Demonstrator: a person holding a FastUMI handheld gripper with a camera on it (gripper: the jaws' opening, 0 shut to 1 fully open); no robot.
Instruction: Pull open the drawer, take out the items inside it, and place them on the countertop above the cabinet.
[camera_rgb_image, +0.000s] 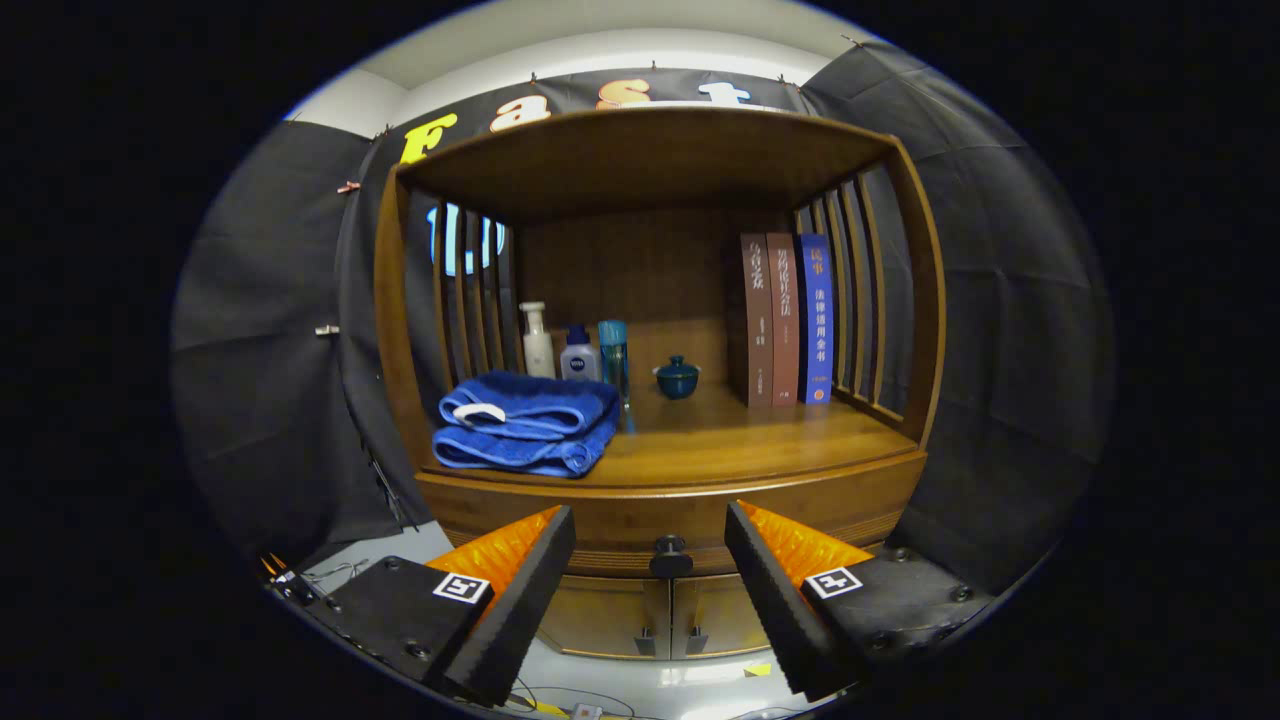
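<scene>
Reaching for the drawer knob (671, 556)
Claw (650, 560) open, empty; knob between its fingers. Next: close, pull drawer (672, 515) out.

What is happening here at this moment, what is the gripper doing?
A hand-held gripper faces a wooden cabinet, its fingers open, with the dark drawer knob between them, not yet gripped. The drawer is closed. On the countertop lie a folded blue towel, bottles, a small lidded pot and three books.
</scene>
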